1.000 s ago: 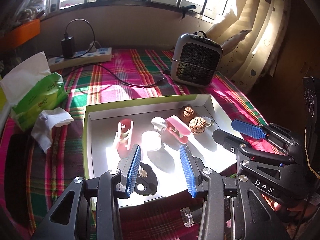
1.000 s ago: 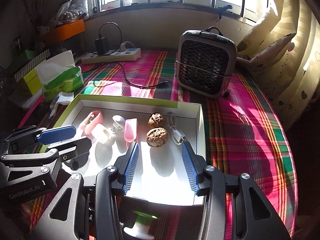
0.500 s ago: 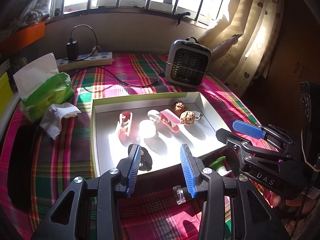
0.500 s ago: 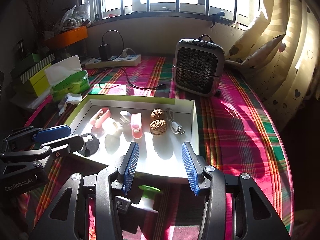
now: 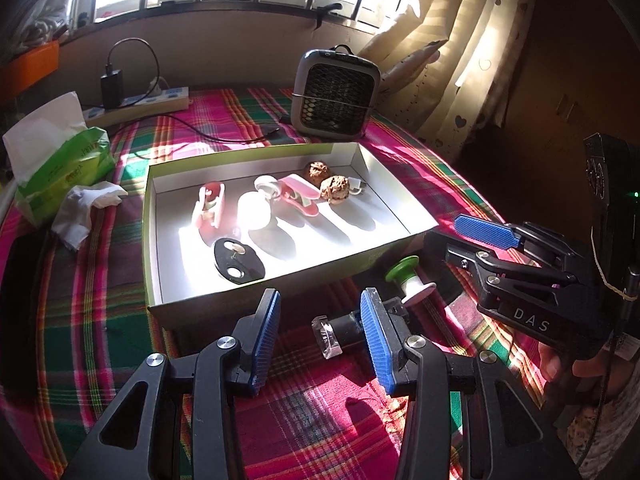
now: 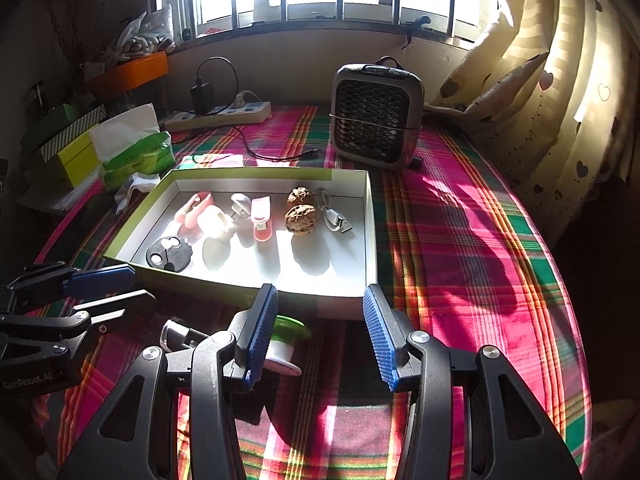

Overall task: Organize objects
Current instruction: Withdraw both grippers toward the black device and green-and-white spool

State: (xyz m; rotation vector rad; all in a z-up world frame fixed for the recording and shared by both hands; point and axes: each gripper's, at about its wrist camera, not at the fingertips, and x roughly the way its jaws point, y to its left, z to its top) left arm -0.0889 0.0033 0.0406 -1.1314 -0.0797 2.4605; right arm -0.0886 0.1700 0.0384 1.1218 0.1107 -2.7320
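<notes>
Both grippers have drawn back from the box (image 5: 352,264). From the left wrist, the left gripper (image 5: 320,336) gapes wide, empty, near a clear-capped piece (image 5: 328,334). From the right wrist, the right gripper (image 6: 318,334) spreads wide, empty, its left finger before the green-topped spool (image 6: 286,340).

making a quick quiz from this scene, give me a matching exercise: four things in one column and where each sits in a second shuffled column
Things:
1. walnuts
2. green-topped spool
3. tissue pack
4. small heater

Places:
A. on the cloth in front of the box, outside it
B. inside the box, toward its right end
C. beyond the box, near the curtain
D. left of the box, beside a crumpled tissue

Pairs: 1-B, 2-A, 3-D, 4-C
</notes>
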